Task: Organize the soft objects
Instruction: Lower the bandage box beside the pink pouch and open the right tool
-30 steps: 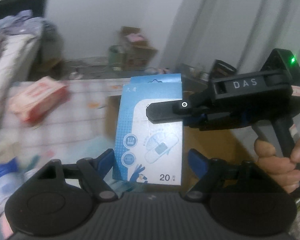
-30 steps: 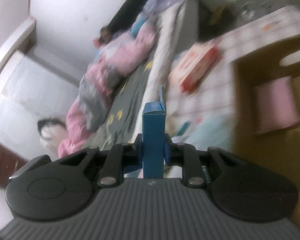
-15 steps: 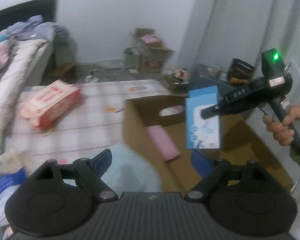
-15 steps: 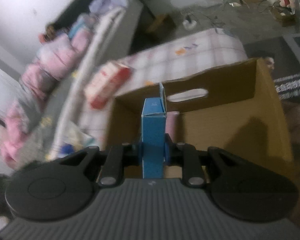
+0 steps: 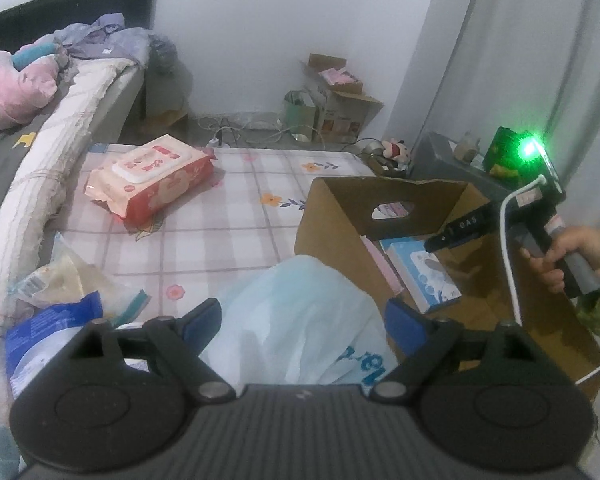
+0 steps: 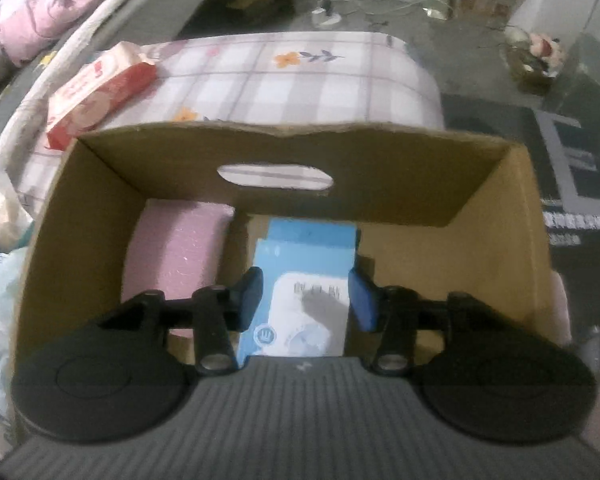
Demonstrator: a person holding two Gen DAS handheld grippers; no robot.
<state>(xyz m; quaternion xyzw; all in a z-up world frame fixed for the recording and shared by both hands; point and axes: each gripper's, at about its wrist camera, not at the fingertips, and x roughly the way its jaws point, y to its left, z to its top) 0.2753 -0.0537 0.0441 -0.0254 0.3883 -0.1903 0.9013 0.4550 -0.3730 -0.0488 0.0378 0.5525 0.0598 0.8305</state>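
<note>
Blue packet [image 6: 300,284] lying flat in the cardboard box [image 6: 500,240].
Right gripper [image 6: 306,298] spread over it; pink pack [image 6: 172,256] at 9 o'clock. Left gripper [image 5: 304,324] spread above a pale plastic bag [image 5: 300,320].

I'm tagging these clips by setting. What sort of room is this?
Most likely a lived-in bedroom: a bed with a white mattress edge and pink bedding along one side, a plaid floral-print sheet under a brown cardboard box, cartons against the wall.
</note>
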